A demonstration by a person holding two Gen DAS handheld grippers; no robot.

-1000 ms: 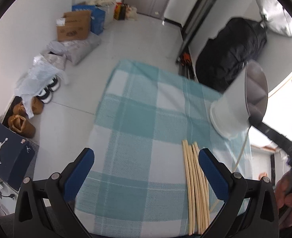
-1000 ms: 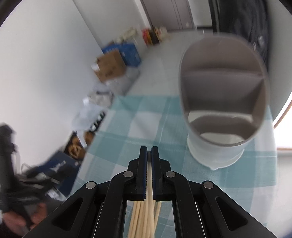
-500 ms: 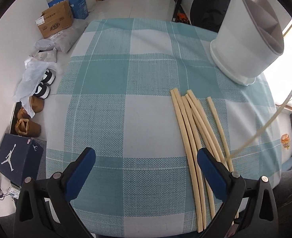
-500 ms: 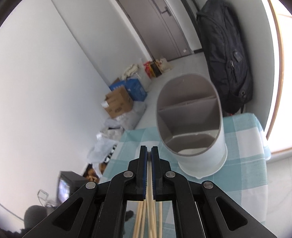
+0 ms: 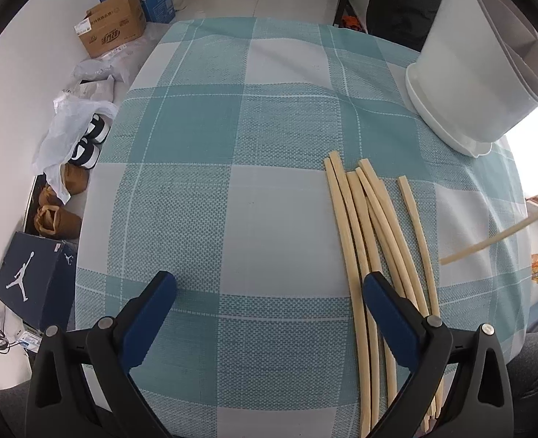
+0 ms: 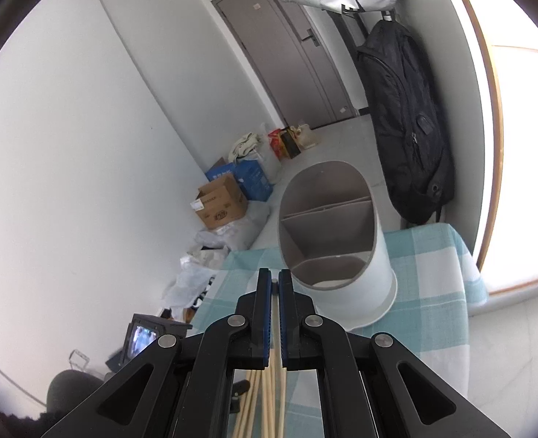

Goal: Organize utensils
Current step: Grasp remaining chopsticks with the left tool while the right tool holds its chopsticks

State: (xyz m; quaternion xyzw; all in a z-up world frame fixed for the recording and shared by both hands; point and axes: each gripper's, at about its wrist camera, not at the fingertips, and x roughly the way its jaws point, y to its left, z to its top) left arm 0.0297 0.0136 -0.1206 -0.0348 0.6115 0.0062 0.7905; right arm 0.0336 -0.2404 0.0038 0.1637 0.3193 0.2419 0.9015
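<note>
Possibly dropping the single chopstick (image 5: 495, 239) pinched between the closed right gripper (image 6: 274, 284) before the divided white holder (image 6: 336, 244) just ahead, through its thinness; left gripper (image 5: 269, 292) wide open, holding nothing, bundle of chopsticks (image 5: 371, 226) under its right finger.

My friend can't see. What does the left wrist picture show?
An open claw hovers over a teal checked tablecloth, beside a bunch of loose wooden chopsticks. A white utensil holder stands at the far right corner.
</note>
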